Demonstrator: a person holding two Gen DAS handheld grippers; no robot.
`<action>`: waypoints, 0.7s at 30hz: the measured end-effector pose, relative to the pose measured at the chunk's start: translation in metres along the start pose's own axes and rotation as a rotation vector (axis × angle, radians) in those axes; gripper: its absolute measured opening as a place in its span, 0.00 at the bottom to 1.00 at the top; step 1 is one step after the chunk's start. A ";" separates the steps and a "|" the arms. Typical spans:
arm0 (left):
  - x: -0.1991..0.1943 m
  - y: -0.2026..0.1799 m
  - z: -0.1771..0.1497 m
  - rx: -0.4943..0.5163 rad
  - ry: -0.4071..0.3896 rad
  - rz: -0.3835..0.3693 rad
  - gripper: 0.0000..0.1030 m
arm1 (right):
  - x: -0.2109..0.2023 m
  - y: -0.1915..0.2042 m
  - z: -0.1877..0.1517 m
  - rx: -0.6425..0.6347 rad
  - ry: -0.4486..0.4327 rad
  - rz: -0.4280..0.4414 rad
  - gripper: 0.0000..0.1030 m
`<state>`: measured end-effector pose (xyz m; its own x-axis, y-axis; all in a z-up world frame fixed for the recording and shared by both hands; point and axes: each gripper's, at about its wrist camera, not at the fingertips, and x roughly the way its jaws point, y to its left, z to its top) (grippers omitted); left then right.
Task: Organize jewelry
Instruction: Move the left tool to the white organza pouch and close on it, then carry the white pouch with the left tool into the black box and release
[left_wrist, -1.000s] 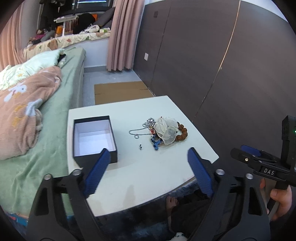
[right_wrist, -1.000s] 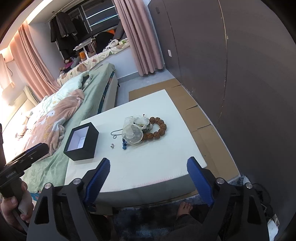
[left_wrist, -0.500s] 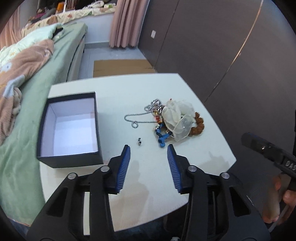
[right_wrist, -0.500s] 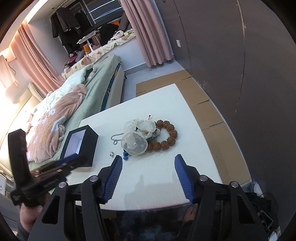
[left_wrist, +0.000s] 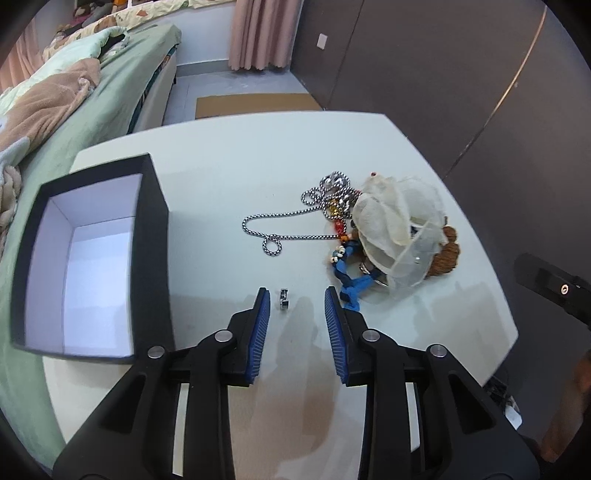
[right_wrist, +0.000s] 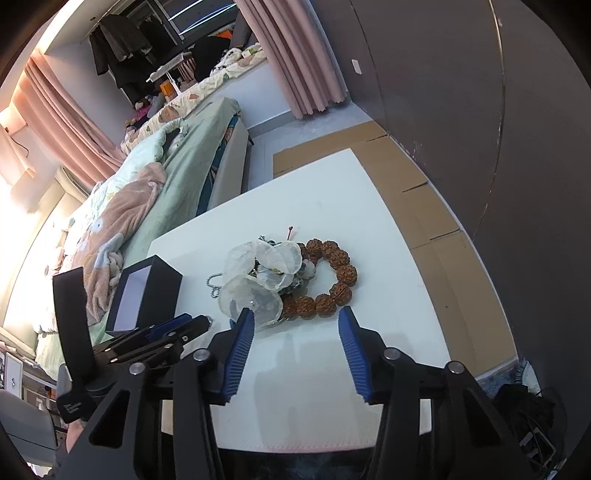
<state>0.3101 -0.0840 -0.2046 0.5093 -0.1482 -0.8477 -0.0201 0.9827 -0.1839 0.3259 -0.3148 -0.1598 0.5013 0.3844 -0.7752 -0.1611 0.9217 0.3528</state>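
A small silver ring (left_wrist: 284, 297) lies on the white table (left_wrist: 229, 177), just beyond my left gripper (left_wrist: 296, 295), whose blue pads are open and straddle it. A silver chain (left_wrist: 291, 225), a white fabric flower (left_wrist: 397, 232), blue beads (left_wrist: 351, 273) and a brown bead bracelet (right_wrist: 332, 280) lie in a pile to the right. An open black box (left_wrist: 88, 258) with a white inside stands at the left. My right gripper (right_wrist: 295, 317) is open and empty, just short of the flower (right_wrist: 255, 280) and bracelet.
A bed with green sheets and a pink blanket (left_wrist: 55, 99) runs along the table's left side. A dark wall panel (left_wrist: 424, 55) stands to the right. Cardboard (right_wrist: 417, 192) lies on the floor past the table. The left gripper shows in the right wrist view (right_wrist: 155, 336).
Both grippers have moved forward and down toward the table. Both have narrowed their opening. The left gripper now straddles the small ring.
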 end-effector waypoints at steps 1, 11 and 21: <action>0.003 0.000 0.000 0.002 0.004 0.006 0.23 | 0.003 0.000 0.001 -0.001 0.007 0.003 0.42; 0.000 0.007 0.002 -0.028 -0.004 0.013 0.05 | 0.027 0.027 0.021 -0.085 0.035 0.025 0.43; -0.062 0.038 0.012 -0.082 -0.097 0.005 0.05 | 0.059 0.071 0.029 -0.207 0.070 0.002 0.59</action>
<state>0.2884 -0.0363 -0.1531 0.5898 -0.1277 -0.7974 -0.0915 0.9705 -0.2232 0.3687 -0.2283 -0.1649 0.4417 0.3827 -0.8114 -0.3373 0.9090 0.2451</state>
